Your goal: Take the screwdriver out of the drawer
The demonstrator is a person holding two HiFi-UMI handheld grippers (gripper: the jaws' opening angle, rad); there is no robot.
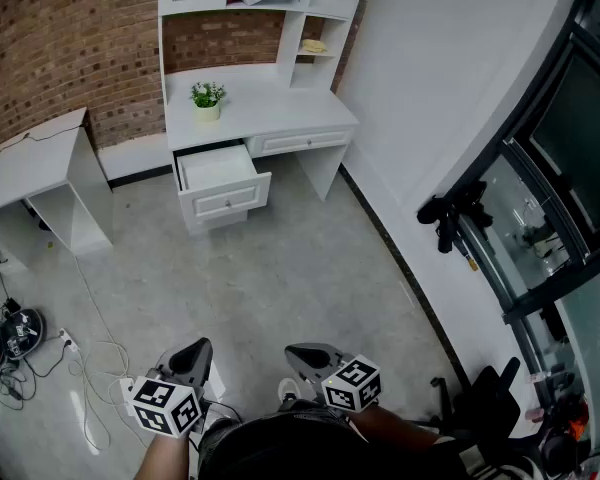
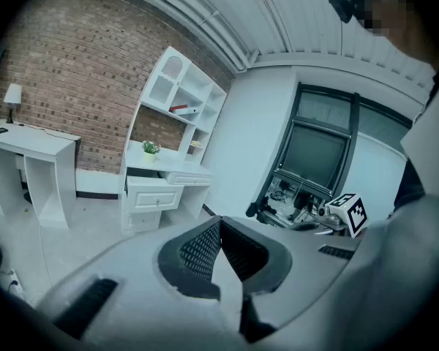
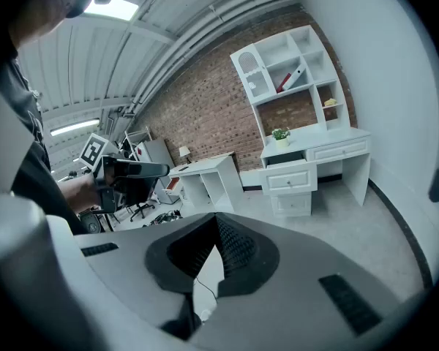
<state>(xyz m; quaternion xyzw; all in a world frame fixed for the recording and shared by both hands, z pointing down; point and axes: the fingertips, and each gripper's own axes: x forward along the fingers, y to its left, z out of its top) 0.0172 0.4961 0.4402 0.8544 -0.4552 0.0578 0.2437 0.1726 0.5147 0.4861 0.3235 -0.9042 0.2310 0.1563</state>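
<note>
white drawer (image 1: pixel 218 171) stands pulled open beneath the desk (image 1: pixel 260 108).

From the middle of the head view, the desk (image 1: pixel 270 113) stands at twelve o'clock, backed against the brick wall (image 1: pixel 40 48), with a shelf hutch (image 1: pixel 265 3) on its rear edge. A potted plant (image 1: pixel 207 99) sits on the desktop, toward its left end. Directly below the plant, the top drawer (image 1: pixel 220 176) is pulled out over the floor (image 1: pixel 280 278). A side table (image 1: pixel 40 163) stands at ten o'clock, left of the desk. Cables (image 1: pixel 90 368) lie on the floor at eight o'clock. Windows (image 1: pixel 545 198) run along three o'clock.
</note>
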